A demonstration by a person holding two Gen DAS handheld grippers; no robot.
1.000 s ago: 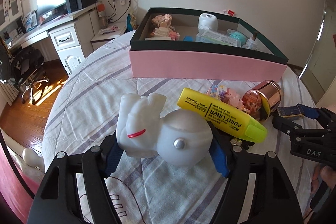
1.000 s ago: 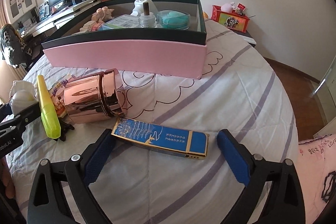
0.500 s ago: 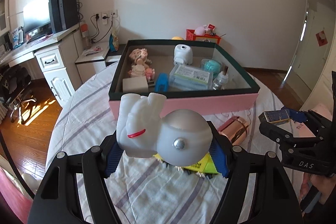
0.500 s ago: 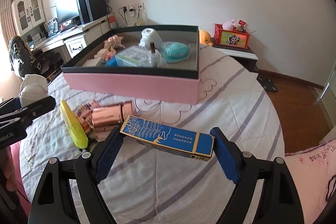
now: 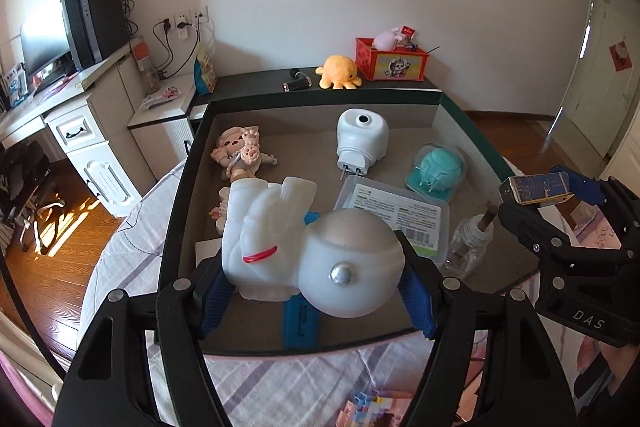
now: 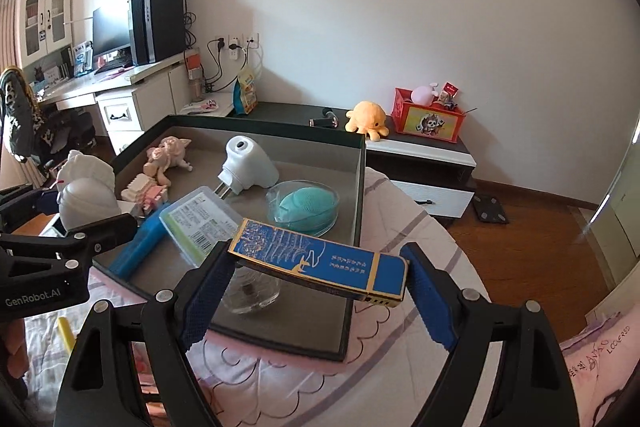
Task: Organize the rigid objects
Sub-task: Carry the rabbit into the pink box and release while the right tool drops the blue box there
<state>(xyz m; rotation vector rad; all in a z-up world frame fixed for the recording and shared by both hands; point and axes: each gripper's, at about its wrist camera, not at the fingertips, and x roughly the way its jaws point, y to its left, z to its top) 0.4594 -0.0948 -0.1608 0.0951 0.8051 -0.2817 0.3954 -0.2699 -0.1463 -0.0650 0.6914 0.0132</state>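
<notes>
Room: bedroom, white wall, desk and monitor far off to my left; round bed with striped quilt (image 6: pixel 404 203) under both my hands.
Box: pink-sided, dark-rimmed box (image 5: pixel 182 195) straight ahead and below both pairs of fingers, already half full.
Left gripper (image 5: pixel 316 287): blue pads pinching the white astronaut figure (image 5: pixel 304 247) by body and helmet, held above the box's near-left part.
Right gripper (image 6: pixel 316 283): holding the blue-and-gold flat box (image 6: pixel 320 263) endwise, tilted, over the near-right floor; its jaws have just closed a little on it.
Step, my reading: lower each piece into bare floor. Astronaut should go nearer me than the doll (image 5: pixel 240 151), clear of the blue block (image 5: pixel 300 319) beneath. Flat box should miss the small glass bottle (image 6: pixel 250 291) right under my fingertips; level it first, release low.
Crowding: clear plastic case (image 5: pixel 394 219) and teal brush in its dome (image 6: pixel 304 207) leave little room.
Hidden: floor under the astronaut; bottle's top behind the flat box; block toy (image 5: pixel 368 407) on the quilt cut off at the frame edge.
</notes>
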